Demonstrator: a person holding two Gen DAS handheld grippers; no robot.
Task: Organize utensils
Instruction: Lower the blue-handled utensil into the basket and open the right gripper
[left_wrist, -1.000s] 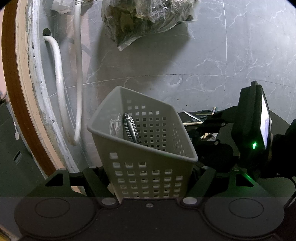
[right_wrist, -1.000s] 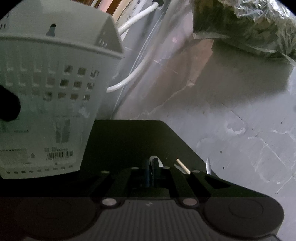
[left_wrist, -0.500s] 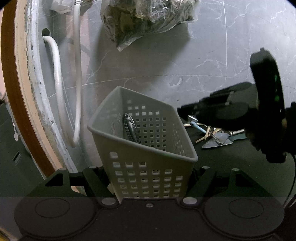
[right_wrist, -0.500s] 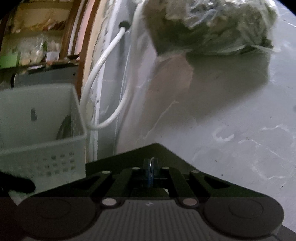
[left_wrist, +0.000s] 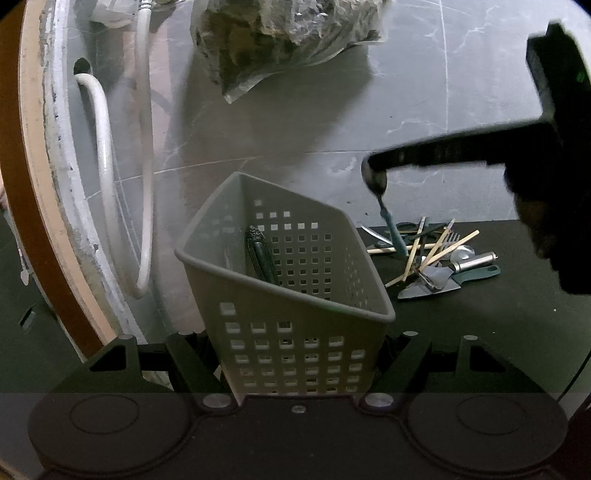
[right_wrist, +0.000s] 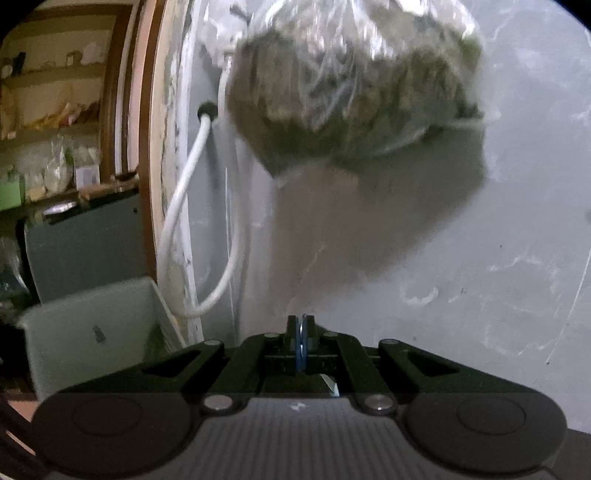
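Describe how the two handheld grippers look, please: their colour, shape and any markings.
Both are matte black. The left gripper has angular fingers with triangular cut-outs, silver screws and two round discs on its body. The right gripper has the same build, with a ribbed grey centre panel. From the left wrist view, a small green light glows on its blocky rear part.
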